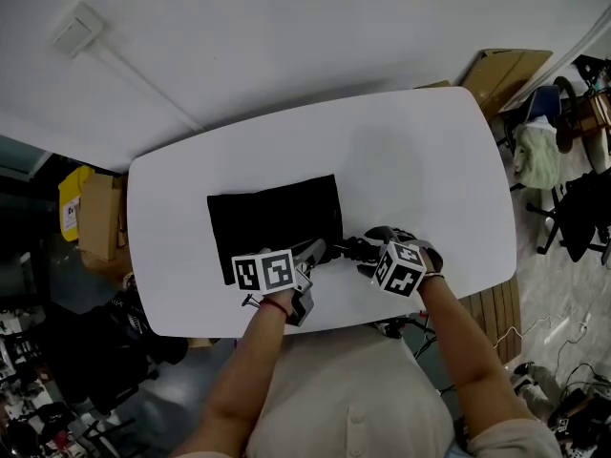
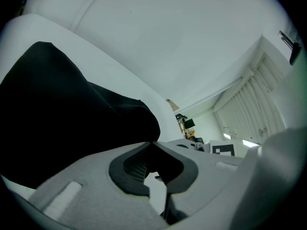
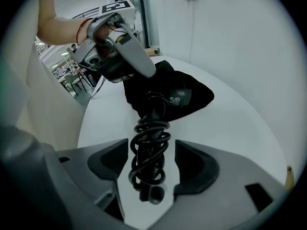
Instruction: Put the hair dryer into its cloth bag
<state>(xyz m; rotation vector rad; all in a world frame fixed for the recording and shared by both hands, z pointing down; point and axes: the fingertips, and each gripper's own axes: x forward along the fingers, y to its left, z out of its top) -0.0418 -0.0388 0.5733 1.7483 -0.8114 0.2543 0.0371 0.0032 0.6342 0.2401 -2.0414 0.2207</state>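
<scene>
I have the left gripper [image 2: 153,143] with its jaws clenched on the edge of the bag [image 1: 277,219], holding the mouth up by the near edge of the counter [image 1: 420,160]. The dryer [image 3: 178,97] sits head-first in that mouth. Its long axis runs along the near edge towards my right gripper [image 3: 151,153], with the coiled cord [image 3: 148,143] sticking out. The right jaws are released, wide apart on either side of the cord. A box [image 1: 504,72] and a chair [image 1: 546,103] stand past the far right corner.
</scene>
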